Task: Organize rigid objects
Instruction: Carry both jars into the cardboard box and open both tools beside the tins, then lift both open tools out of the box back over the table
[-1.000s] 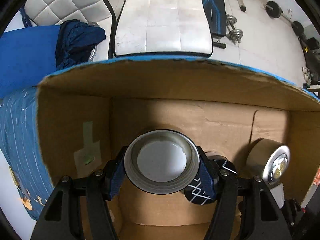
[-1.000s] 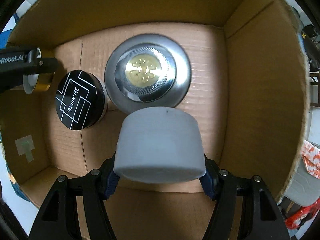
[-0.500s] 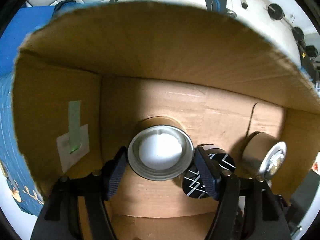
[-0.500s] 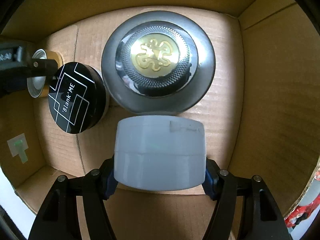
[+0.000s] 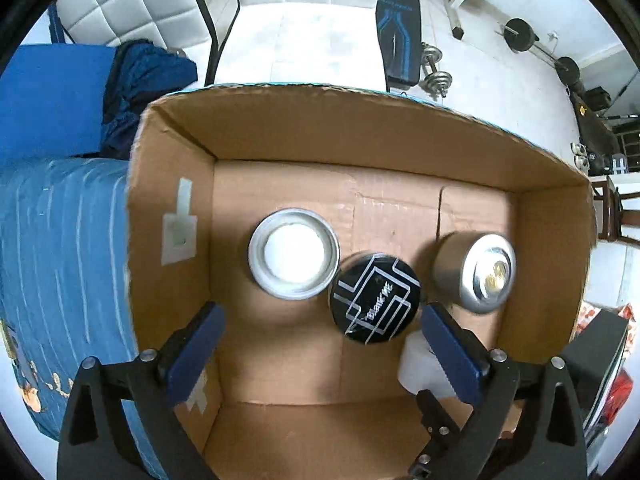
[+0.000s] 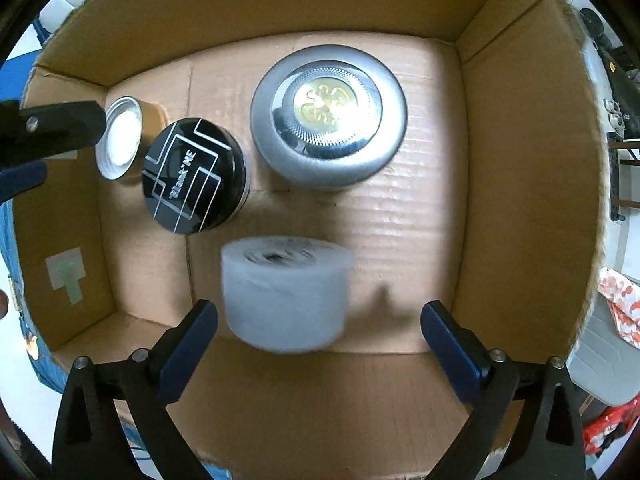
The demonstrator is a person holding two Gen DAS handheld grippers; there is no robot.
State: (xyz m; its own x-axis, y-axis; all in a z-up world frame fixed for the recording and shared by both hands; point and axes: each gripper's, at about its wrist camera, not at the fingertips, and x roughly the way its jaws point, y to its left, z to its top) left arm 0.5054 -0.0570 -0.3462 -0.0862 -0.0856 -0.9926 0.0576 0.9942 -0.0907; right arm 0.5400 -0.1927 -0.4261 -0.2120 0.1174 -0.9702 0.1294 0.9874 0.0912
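A cardboard box (image 5: pixel 372 136) (image 6: pixel 528 152) holds several round containers. A silver-rimmed jar with a white top (image 5: pixel 294 258) (image 6: pixel 120 142) stands at the box's left. A black tin with white lines (image 5: pixel 374 298) (image 6: pixel 194 176) is beside it. A silver jar with a gold centre (image 5: pixel 480 270) (image 6: pixel 328 114) stands at the right. A frosted white jar (image 6: pixel 286 294) (image 5: pixel 420 364) stands nearest me. My left gripper (image 5: pixel 320 350) is open and empty above the box. My right gripper (image 6: pixel 320 346) is open, its jaws wide of the white jar.
The box rests on a blue patterned cover (image 5: pixel 60 264). A white quilted chair (image 5: pixel 304 20) stands behind the box, with dark blue cloth (image 5: pixel 140 88) to its left. Dumbbells (image 5: pixel 436 68) and gym gear lie on the white floor beyond.
Both grippers have opened and drawn back up. The left let go of the silver-rimmed jar and the right let go of the frosted white jar; both jars now stand on the box floor.
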